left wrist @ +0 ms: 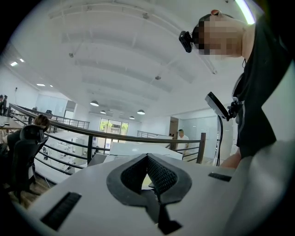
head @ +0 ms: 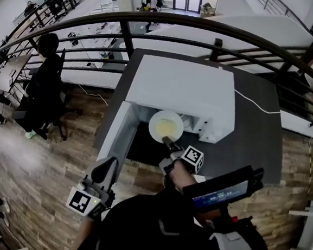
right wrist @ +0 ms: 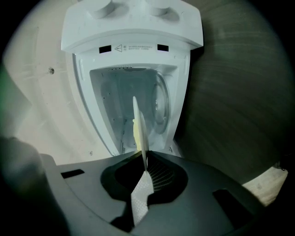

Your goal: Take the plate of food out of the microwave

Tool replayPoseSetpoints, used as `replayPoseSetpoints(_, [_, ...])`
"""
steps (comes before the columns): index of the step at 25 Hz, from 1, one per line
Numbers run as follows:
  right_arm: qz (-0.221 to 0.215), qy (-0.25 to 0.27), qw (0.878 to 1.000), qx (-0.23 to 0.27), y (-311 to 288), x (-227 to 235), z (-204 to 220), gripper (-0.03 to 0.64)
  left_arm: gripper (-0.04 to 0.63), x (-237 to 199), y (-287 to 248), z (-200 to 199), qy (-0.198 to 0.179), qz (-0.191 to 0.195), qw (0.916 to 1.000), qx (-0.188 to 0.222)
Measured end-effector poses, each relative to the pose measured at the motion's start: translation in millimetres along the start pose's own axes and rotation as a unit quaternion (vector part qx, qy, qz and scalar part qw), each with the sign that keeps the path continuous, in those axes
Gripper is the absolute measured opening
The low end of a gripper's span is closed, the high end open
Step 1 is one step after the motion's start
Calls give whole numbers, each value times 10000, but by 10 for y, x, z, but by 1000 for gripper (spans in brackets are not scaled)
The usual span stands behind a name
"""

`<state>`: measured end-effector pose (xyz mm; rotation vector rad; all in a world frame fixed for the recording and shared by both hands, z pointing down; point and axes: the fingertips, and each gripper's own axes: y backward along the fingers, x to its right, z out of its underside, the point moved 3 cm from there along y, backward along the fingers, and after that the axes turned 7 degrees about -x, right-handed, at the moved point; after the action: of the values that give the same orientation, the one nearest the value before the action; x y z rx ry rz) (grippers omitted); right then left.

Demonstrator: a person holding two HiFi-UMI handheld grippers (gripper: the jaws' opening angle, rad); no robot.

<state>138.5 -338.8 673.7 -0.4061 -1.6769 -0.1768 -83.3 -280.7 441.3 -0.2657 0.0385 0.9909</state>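
Observation:
The white microwave (head: 186, 86) stands on a dark table (head: 255, 135), its door (head: 116, 136) swung open to the left. A white plate of pale yellow food (head: 166, 125) hangs at the mouth of the cavity. My right gripper (head: 168, 141) is shut on the plate's near rim. In the right gripper view the plate (right wrist: 139, 129) shows edge-on between the jaws of the right gripper (right wrist: 144, 159), with the open microwave (right wrist: 133, 46) behind it. My left gripper (head: 104, 178) is held low at the left, away from the microwave; seen in its own view, the left gripper (left wrist: 147, 157) is shut and holds nothing.
A curved dark railing (head: 191, 23) runs behind the table. A person (head: 44, 82) sits on a chair at the far left on the wooden floor. A white cable (head: 255, 105) lies on the table right of the microwave. A dark device (head: 222, 189) juts out near my chest.

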Motion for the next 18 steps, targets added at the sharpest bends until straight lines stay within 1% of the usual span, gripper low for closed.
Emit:
replayPoseSetpoints(4, [-91, 15, 10000, 7, 161, -126, 100, 17, 5, 23, -19, 4, 10, 136, 9999, 36])
replayPoseSetpoints(11, [-160, 70, 9998, -80, 411, -250, 250, 17, 5, 36, -3, -47, 5, 126, 9997, 218])
replayPoseSetpoints(13, [-161, 140, 9997, -102, 476, -271, 281, 17, 5, 59, 1, -58, -11, 174, 9995, 258])
replayPoseSetpoints(18, [-169, 182, 9997, -80, 517, -298, 377, 17, 5, 25, -13, -25, 7, 356, 9992, 186])
